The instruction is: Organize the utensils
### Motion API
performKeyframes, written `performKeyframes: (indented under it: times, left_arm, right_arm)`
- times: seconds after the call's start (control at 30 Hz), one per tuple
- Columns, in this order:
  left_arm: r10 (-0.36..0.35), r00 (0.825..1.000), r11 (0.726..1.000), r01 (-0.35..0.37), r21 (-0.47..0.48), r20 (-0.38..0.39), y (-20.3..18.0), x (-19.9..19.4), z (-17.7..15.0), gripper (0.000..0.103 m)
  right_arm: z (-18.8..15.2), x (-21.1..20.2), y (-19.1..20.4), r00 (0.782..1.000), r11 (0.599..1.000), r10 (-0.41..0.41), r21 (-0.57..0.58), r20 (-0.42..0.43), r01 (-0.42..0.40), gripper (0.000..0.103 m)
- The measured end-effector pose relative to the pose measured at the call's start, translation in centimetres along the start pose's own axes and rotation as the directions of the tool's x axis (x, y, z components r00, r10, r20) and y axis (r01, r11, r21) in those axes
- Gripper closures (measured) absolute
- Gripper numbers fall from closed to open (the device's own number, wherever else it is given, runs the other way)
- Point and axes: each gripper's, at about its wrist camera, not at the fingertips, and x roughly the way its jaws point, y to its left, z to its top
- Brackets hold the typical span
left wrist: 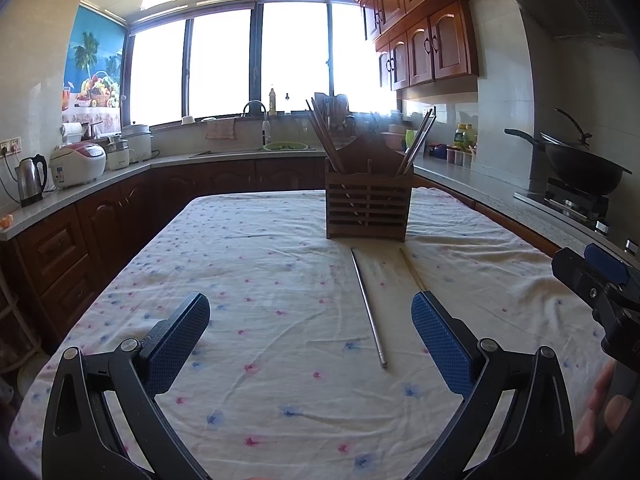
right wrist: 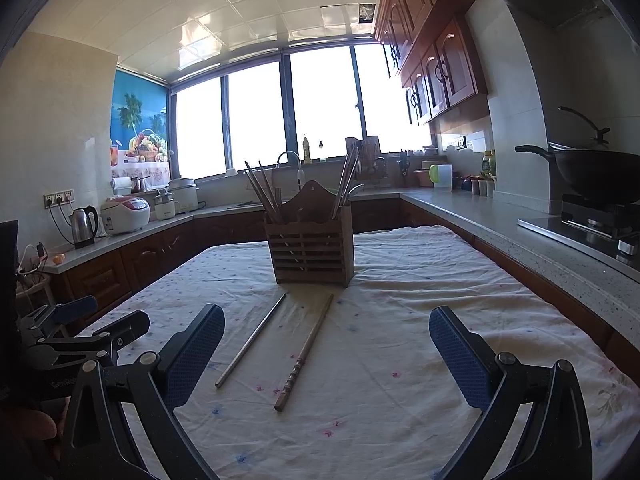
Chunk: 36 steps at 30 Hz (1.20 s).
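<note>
A slatted wooden utensil holder (left wrist: 368,204) (right wrist: 311,250) stands mid-table, with wooden chopsticks in its left side and metal ones in its right. In front of it on the cloth lie a metal chopstick (left wrist: 369,308) (right wrist: 252,340) and a wooden chopstick (left wrist: 412,268) (right wrist: 305,352). My left gripper (left wrist: 310,320) is open and empty, near the metal chopstick, which lies just left of its right finger. My right gripper (right wrist: 326,332) is open and empty, with both chopsticks lying between its fingers. Each gripper shows at the edge of the other's view (left wrist: 592,280) (right wrist: 80,332).
The table carries a white flowered cloth (left wrist: 260,264) (right wrist: 420,320). Counters wrap around it: a kettle (left wrist: 30,180) and rice cooker (left wrist: 78,164) on the left, a sink (left wrist: 256,120) under the window, a wok (left wrist: 580,164) (right wrist: 592,176) on the stove at right.
</note>
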Motion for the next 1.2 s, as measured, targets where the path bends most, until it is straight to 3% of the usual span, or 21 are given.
performKeyframes:
  times: [0.63,1.2]
  left_arm:
    - [-0.024,0.999,1.0,0.023,-0.018,-0.041,0.2,0.6,0.4,0.0]
    - [-0.072,0.991,0.997,0.067,-0.05,-0.111,0.9,2.2,1.1,0.0]
  right_arm:
    - [0.6,-0.1,0.3,1.0,1.0,0.007,0.006,-0.005,-0.007,0.0]
    - [1.6,2.2,0.2,0.996,1.0,0.014,0.02,-0.086,-0.012,0.0]
